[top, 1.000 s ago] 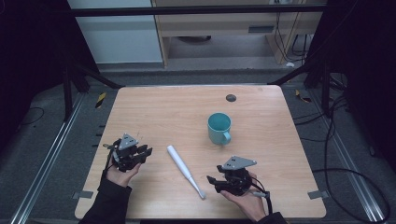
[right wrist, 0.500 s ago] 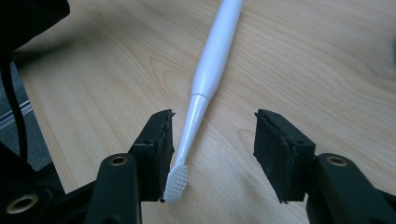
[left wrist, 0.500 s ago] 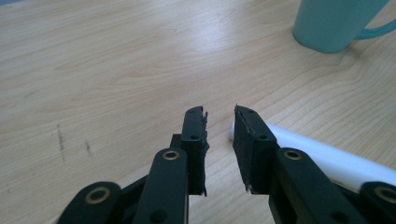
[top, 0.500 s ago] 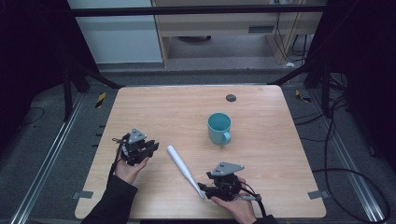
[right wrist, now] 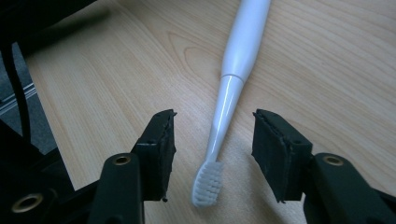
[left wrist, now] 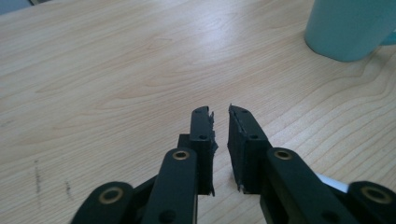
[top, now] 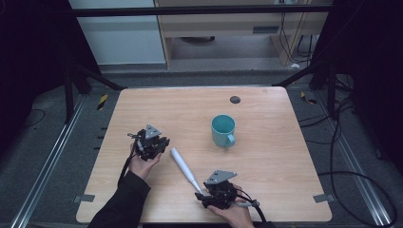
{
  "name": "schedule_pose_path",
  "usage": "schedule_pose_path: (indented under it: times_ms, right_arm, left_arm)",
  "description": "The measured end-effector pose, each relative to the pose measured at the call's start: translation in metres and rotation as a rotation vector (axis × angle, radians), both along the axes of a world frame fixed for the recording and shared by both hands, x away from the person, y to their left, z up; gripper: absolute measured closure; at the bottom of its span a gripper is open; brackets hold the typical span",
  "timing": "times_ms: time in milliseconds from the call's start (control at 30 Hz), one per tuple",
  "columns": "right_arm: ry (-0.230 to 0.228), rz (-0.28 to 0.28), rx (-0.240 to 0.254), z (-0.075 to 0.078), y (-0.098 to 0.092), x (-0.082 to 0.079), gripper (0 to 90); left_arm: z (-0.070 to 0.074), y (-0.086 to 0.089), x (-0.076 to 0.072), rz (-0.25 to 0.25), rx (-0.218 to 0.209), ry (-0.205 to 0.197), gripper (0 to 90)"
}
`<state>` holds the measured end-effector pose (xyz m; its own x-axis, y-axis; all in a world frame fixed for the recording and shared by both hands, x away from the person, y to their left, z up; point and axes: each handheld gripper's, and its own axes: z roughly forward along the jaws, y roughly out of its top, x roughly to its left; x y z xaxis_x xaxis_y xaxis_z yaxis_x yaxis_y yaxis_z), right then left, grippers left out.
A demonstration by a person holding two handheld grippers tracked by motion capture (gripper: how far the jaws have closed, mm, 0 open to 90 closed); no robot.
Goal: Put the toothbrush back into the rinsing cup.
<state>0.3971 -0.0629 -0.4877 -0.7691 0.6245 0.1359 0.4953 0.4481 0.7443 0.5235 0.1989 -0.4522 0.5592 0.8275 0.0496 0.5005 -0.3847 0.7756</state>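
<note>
The toothbrush (right wrist: 227,88) lies with its long axis running from far left to near right, bristle end nearest the right gripper (right wrist: 212,158). That gripper's jaws stand wide, straddling the thin neck without touching and have just been closing. The left gripper (left wrist: 220,140), narrowed on nothing, sits beside the handle end

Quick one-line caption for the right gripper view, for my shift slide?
Right gripper open astride the brush head of a white electric toothbrush lying on the wooden table, pads not touching it.

In the left gripper view, the teal mug (left wrist: 351,29) is cut off by the top and right edges, and only a white sliver of the toothbrush (left wrist: 332,183) peeks past one jaw. In the right gripper view, the toothbrush's (right wrist: 233,79) handle end runs off the top edge.
</note>
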Motion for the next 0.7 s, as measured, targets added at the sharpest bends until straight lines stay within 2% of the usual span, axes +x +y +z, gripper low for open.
schedule_pose_path:
  times_ms: [167, 267, 700]
  right_arm:
    - [0.014, 0.008, -0.014, -0.004, 0.003, 0.000, 51.2]
    - [0.014, 0.008, -0.016, -0.005, 0.004, 0.000, 52.3]
    - [0.016, 0.000, -0.042, -0.008, 0.006, 0.003, 57.3]
  left_arm:
    - [-0.006, -0.007, 0.004, -0.012, 0.016, -0.001, 86.0]
    - [-0.009, -0.010, 0.008, -0.019, 0.022, 0.013, 88.7]
    - [-0.018, -0.014, 0.014, -0.046, 0.035, 0.065, 89.5]
